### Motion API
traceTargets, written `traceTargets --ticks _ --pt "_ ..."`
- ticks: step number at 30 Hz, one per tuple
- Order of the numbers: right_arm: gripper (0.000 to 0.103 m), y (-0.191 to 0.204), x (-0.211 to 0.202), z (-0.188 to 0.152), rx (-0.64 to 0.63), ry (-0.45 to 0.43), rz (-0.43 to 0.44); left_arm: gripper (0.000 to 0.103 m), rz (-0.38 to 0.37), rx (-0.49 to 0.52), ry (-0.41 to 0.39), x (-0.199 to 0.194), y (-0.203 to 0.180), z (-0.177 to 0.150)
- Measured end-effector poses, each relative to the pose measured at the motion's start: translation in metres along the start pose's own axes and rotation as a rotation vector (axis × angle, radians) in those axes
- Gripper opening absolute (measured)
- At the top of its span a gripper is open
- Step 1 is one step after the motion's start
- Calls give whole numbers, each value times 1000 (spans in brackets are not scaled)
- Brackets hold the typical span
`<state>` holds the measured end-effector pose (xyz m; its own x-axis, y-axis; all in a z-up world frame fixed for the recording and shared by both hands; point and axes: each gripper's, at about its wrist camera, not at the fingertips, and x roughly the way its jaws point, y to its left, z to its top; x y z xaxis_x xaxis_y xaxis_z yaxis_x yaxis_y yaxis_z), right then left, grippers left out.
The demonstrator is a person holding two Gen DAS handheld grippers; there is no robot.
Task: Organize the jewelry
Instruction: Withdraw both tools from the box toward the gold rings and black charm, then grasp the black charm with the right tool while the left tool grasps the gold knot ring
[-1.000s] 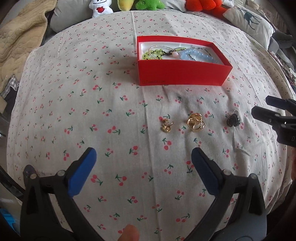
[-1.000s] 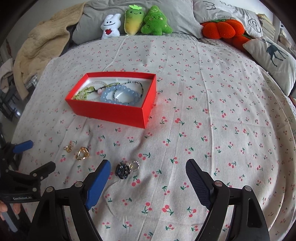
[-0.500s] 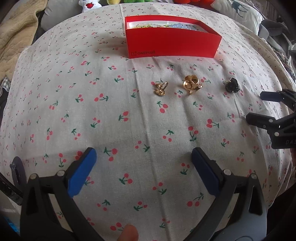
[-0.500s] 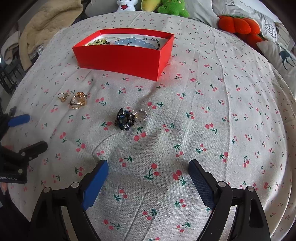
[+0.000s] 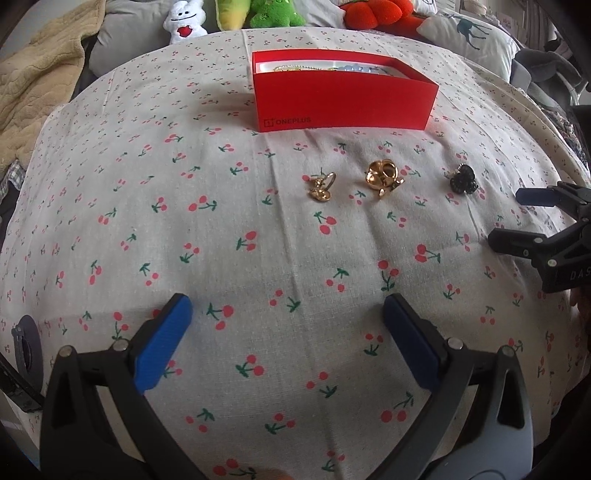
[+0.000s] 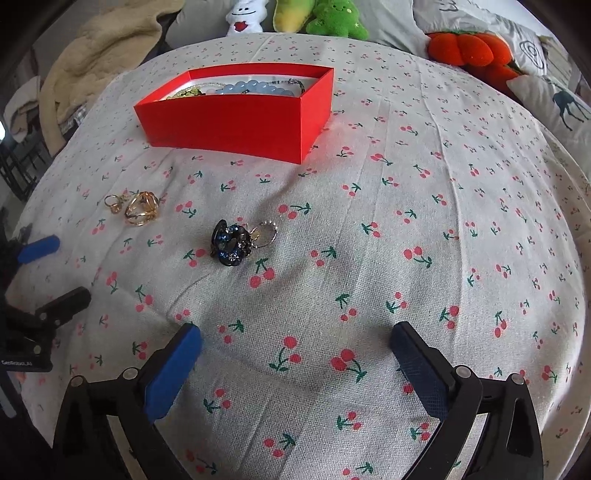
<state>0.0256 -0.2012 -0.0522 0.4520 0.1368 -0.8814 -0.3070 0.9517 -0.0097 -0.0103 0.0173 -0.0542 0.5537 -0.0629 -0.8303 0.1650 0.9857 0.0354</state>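
A red box [image 5: 343,99] [image 6: 236,114] with bead bracelets inside stands on the cherry-print bedcover. In front of it lie a small gold ring [image 5: 321,186] [image 6: 112,204], a larger gold ring [image 5: 382,177] [image 6: 142,208] and a dark blue-black jewelled ring [image 5: 461,179] [image 6: 231,243] with a thin silver ring [image 6: 266,232] beside it. My left gripper [image 5: 286,336] is open and empty, low over the cover, well short of the gold rings. My right gripper [image 6: 295,360] is open and empty, near the dark ring, which lies ahead to its left.
Plush toys [image 6: 295,18], an orange plush [image 6: 465,48] and pillows [image 6: 554,99] line the far side of the bed. A beige blanket [image 5: 33,85] lies at the far left. Each gripper shows in the other's view, the right [image 5: 546,225] and the left [image 6: 40,273].
Both grippers have dropped lower and closer to the cover and the jewelry, which looks larger now. Both stay open. No piece of jewelry has moved.
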Motion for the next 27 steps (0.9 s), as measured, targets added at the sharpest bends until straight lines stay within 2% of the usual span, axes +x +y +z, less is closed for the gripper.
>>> traceTargets --ticks 4,12,15,17,20,23,27 --pt "103 0 1 1 -15 -3 -2 103 8 -12 13 1 0 2" --pt "102 1 2 8 -54 -75 44 103 -2 37 21 1 -2 4" --pt "90 4 0 14 -62 -89 39 103 9 26 10 0 -3 3" --pt "70 6 -1 18 -63 -99 42 103 12 29 10 0 -3 3" --pt "52 9 -3 22 -48 -100 73 103 -1 29 36 -2 -2 7" --pt "46 11 -3 25 -39 -92 99 100 -44 38 39 -5 -3 9" --pt "41 17 -5 24 -42 -87 121 89 -64 70 39 -8 -8 11"
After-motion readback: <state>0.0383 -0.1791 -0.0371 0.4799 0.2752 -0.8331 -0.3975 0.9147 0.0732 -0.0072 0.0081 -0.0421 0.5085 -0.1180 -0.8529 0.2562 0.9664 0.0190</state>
